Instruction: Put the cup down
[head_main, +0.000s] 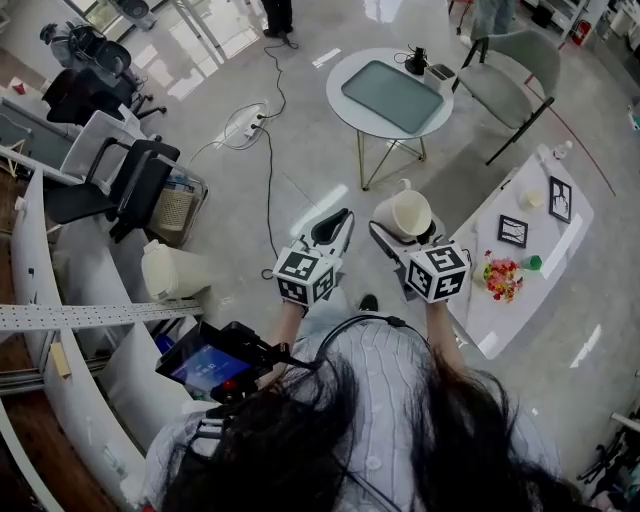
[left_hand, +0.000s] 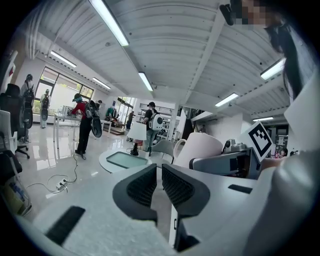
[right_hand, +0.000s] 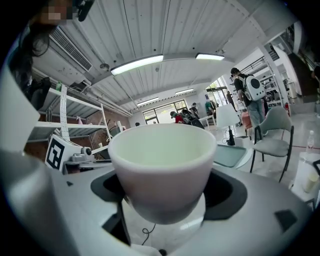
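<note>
The cup (right_hand: 162, 165) is sitting upright between the fingers of the right gripper (head_main: 407, 236), which are pressing on its lower body from both sides; gripping it low and level is leaving the rim free, and the inside is looking empty. In the head view the cup is showing just right of centre, in the air over the shiny floor (head_main: 300, 130), with its handle pointing toward the top of the frame. It is not resting on anything yet, so the setting-down is, by my judgement, not begun.

The left gripper (left_hand: 156, 187) is hanging just beside it, toward the centre-left of the head view, with its fingers (left_hand: 137, 187) drawn almost together, only a thin slit between them and nothing in it. It is probably being kept out of the way while the other one is doing the carrying.

Both forearms are reaching forward from the person's chest at about the same height, the marker cubes side by side and the grippers angling slightly toward each other.

The nearest landing place is the white tabletop (head_main: 545, 255) at the right of the frame, carrying a few small items; a round table (head_main: 385, 128) is standing farther off at the upper centre
</note>
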